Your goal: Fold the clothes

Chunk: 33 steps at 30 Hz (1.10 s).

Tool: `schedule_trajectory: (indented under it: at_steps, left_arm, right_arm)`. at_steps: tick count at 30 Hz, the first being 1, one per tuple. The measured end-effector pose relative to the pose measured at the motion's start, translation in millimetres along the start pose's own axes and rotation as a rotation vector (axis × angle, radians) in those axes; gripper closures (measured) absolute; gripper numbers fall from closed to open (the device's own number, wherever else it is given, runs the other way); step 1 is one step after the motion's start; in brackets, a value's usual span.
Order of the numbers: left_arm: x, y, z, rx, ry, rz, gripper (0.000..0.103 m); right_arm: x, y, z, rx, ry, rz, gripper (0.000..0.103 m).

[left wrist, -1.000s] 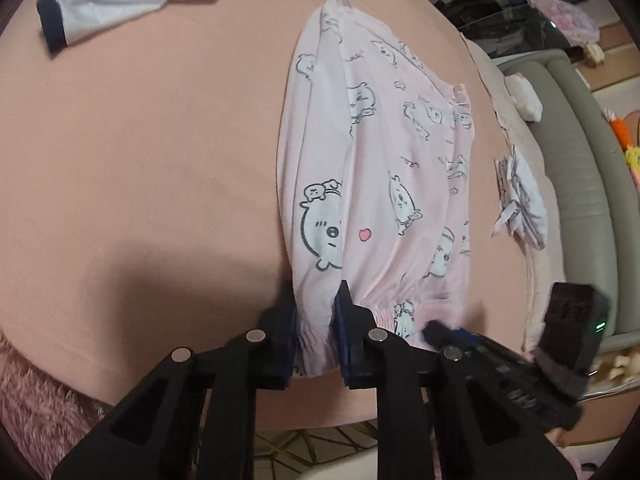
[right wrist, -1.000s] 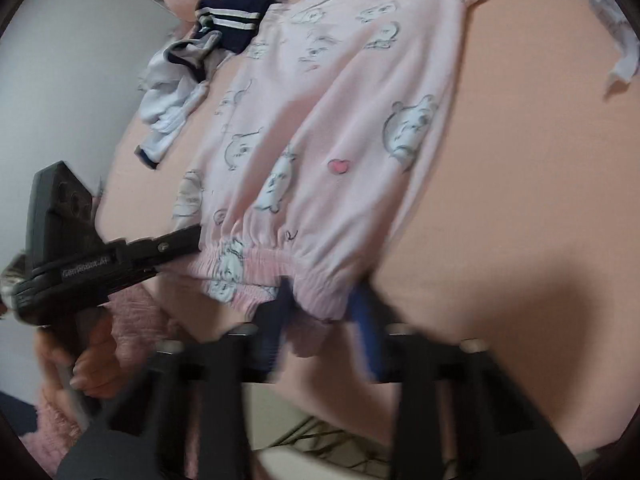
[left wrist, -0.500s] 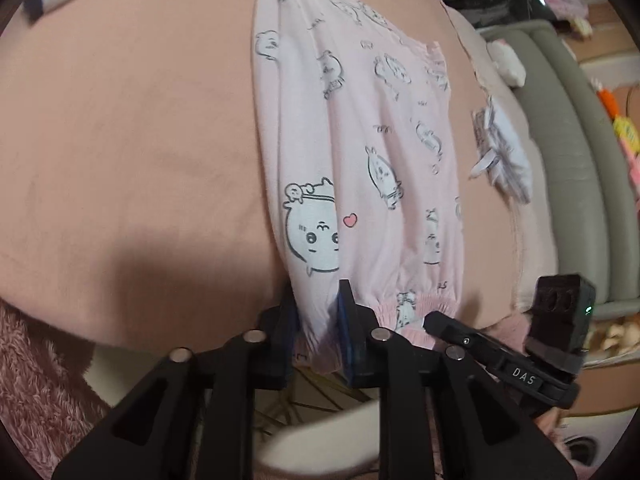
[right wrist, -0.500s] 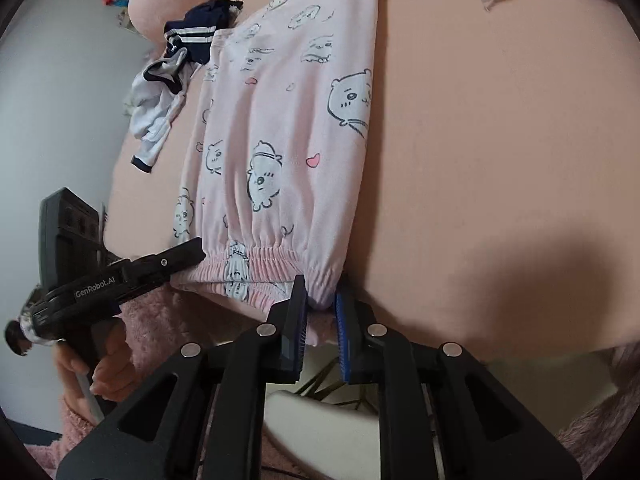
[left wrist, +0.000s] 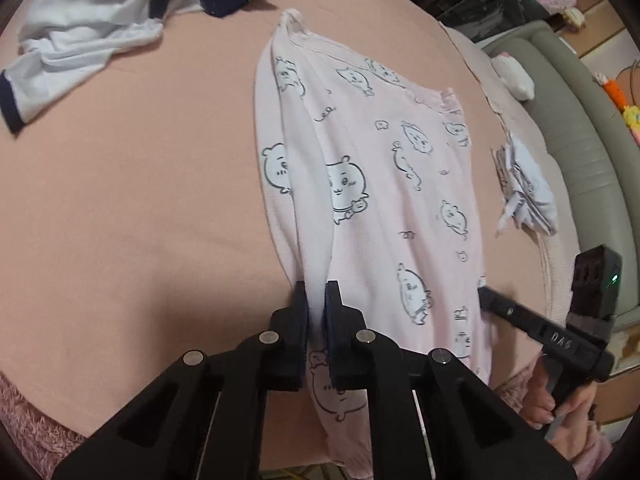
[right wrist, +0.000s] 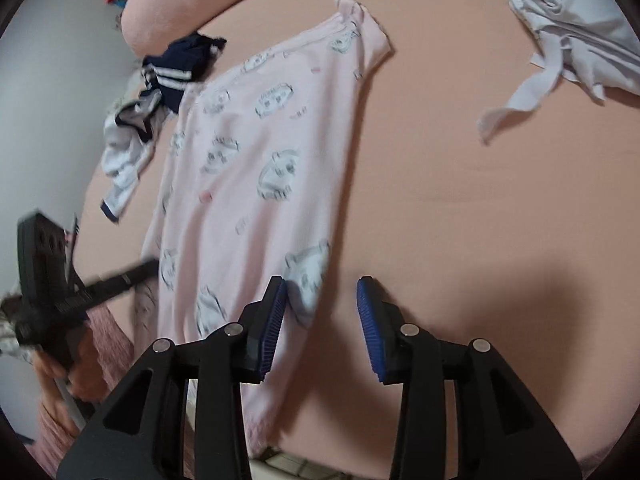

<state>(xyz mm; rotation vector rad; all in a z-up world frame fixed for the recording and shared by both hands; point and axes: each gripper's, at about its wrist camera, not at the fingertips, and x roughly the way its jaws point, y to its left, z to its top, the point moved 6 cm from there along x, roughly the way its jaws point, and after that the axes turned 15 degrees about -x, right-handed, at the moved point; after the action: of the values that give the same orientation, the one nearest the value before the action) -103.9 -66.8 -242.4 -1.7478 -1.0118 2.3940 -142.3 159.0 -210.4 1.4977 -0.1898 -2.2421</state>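
Note:
Pink pyjama trousers with cartoon bears (left wrist: 400,184) lie lengthwise on the peach bed sheet (left wrist: 120,200), the waistband end hanging over the near edge. My left gripper (left wrist: 316,304) is shut on the trousers' left edge, partway up the leg, with fabric bunched between the pads. My right gripper (right wrist: 322,312) is open; its left finger (right wrist: 272,320) touches the trousers' right edge (right wrist: 256,184), nothing between the pads. It also shows at the right of the left wrist view (left wrist: 552,336).
A white and navy sailor top (left wrist: 100,28) lies crumpled at the far left of the bed. A white folded garment (left wrist: 528,192) lies at the right, also in the right wrist view (right wrist: 568,36). A grey sofa (left wrist: 580,140) stands beyond the bed's right side.
My right gripper has opened and let go of the waistband. My left gripper has moved forward along the trousers' left edge, and the waistband now hangs over the bed's near edge.

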Motion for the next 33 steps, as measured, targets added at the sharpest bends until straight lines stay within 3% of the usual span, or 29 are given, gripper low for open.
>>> schedule_trajectory:
  at_steps: [2,3,6,7,9,12,16,17,19,21,22,26,29,31,32,33]
  left_arm:
    - [-3.5,8.4,-0.3,-0.012,-0.011,0.030,0.095]
    - [-3.7,12.6,-1.2,-0.023,-0.009,0.037,0.096]
    - [-7.9,22.6,-2.0,-0.058,-0.012,0.043,0.096]
    - [-11.4,24.5,-1.2,-0.071,-0.017,0.036,0.091]
    - [-18.8,26.0,4.5,-0.099,-0.026,-0.009,0.090]
    - [-24.5,23.7,24.3,-0.110,-0.043,-0.076,0.087]
    - [-6.1,12.9,52.9,-0.096,-0.022,-0.121,0.067]
    - [-0.1,10.0,59.0,-0.093,-0.013,-0.130,0.066]
    - [11.2,2.1,69.5,-0.074,-0.012,-0.127,0.067]
    - [16.2,-3.7,73.5,-0.014,-0.034,-0.093,0.076]
    - [19.4,-4.2,74.8,-0.004,-0.040,-0.067,0.096]
    - [15.7,6.8,76.1,-0.010,-0.081,-0.014,0.098]
    - [7.5,19.8,79.0,-0.021,-0.111,0.035,0.103]
    - [2.8,31.3,82.8,-0.045,-0.125,0.054,0.102]
    - [0.4,36.9,84.6,-0.061,-0.128,0.055,0.102]
    - [-1.7,40.4,85.9,-0.105,-0.110,-0.004,0.102]
  right_arm:
    - [3.3,1.7,2.6,-0.025,0.014,-0.064,0.079]
    - [5.3,3.6,2.2,-0.045,0.025,-0.103,0.081]
    - [-0.2,3.6,-5.6,-0.104,0.021,-0.204,0.082]
    - [-2.2,2.7,-8.5,-0.125,0.021,-0.233,0.082]
    - [-11.3,-2.2,-12.8,-0.133,0.022,-0.252,0.082]
    - [-27.9,-9.6,-5.4,-0.116,-0.021,-0.245,0.079]
    - [-35.5,-17.2,17.1,-0.087,-0.065,-0.175,0.065]
    - [-32.7,-18.0,24.1,-0.087,-0.066,-0.158,0.059]
    - [-12.8,-18.0,37.4,-0.088,-0.040,-0.140,0.057]
    - [7.5,-21.2,47.3,-0.077,-0.006,-0.130,0.057]
    - [13.2,-22.8,50.5,-0.080,-0.003,-0.145,0.058]
    - [20.7,-22.0,59.2,-0.112,0.003,-0.238,0.091]
    - [17.9,-29.7,54.1,-0.140,0.017,-0.315,0.097]
    - [12.4,-40.0,49.0,-0.168,0.030,-0.409,0.101]
    - [10.8,-42.4,49.1,-0.167,0.031,-0.411,0.100]
    - [5.9,-44.8,48.6,-0.144,0.021,-0.388,0.099]
